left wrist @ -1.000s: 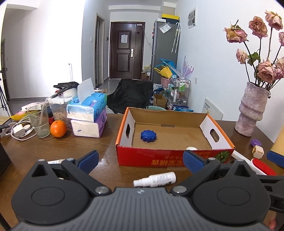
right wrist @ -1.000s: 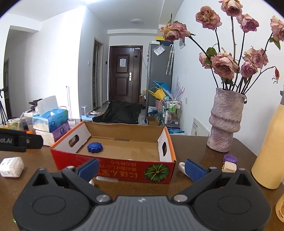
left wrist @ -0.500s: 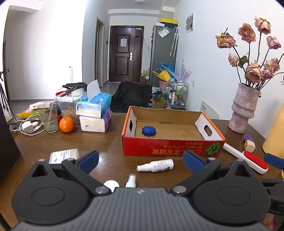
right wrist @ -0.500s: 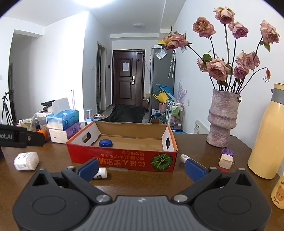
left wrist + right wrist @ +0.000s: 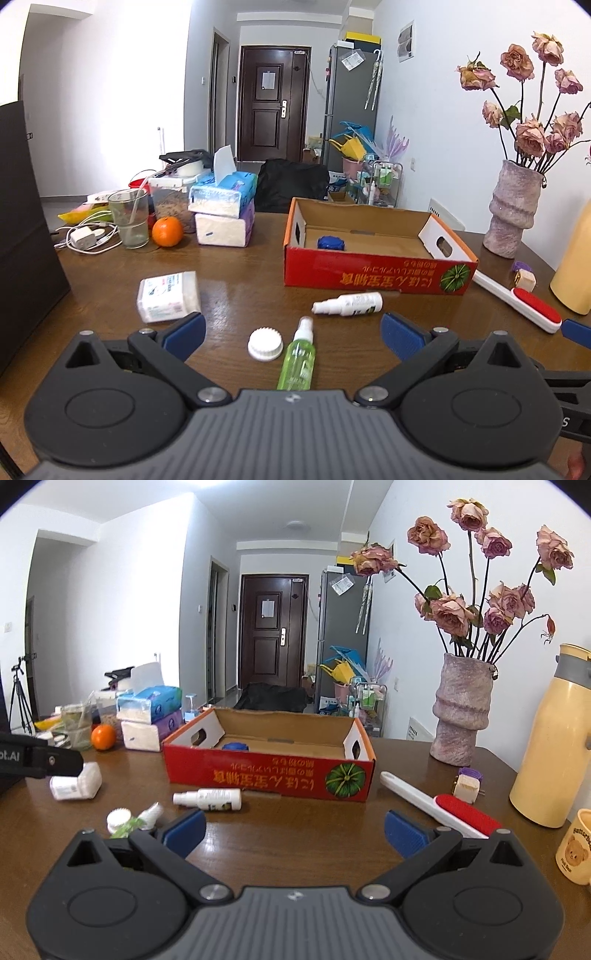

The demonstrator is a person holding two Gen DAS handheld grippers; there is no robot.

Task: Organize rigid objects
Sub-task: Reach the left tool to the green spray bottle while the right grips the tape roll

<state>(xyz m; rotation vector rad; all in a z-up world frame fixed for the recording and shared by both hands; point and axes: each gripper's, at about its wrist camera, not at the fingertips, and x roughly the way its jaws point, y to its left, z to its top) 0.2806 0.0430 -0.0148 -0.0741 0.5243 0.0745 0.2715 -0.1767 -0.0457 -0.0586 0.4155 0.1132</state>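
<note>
A red cardboard box (image 5: 376, 275) (image 5: 266, 779) stands open on the wooden table with a blue cap (image 5: 331, 243) (image 5: 235, 746) inside. In front of it lie a white spray bottle (image 5: 349, 304) (image 5: 208, 799), a green spray bottle (image 5: 297, 360) (image 5: 136, 821), a white cap (image 5: 265, 344) (image 5: 118, 818), a white packet (image 5: 168, 297) (image 5: 75, 786) and a red-and-white lint brush (image 5: 517, 301) (image 5: 439, 806). My left gripper (image 5: 293, 330) is open and empty, just short of the green bottle and cap. My right gripper (image 5: 295, 829) is open and empty over bare table.
A pink vase of dried roses (image 5: 461, 709), a yellow flask (image 5: 554, 738), a bear mug (image 5: 574, 845) and a small wooden block (image 5: 466, 785) stand at the right. Tissue packs (image 5: 223, 210), an orange (image 5: 167, 231), a glass (image 5: 129, 218) and cables are at the back left.
Both grippers have pulled back from the box and risen. The spray bottles, white cap and packet have come into view in front of them. Both stayed open.
</note>
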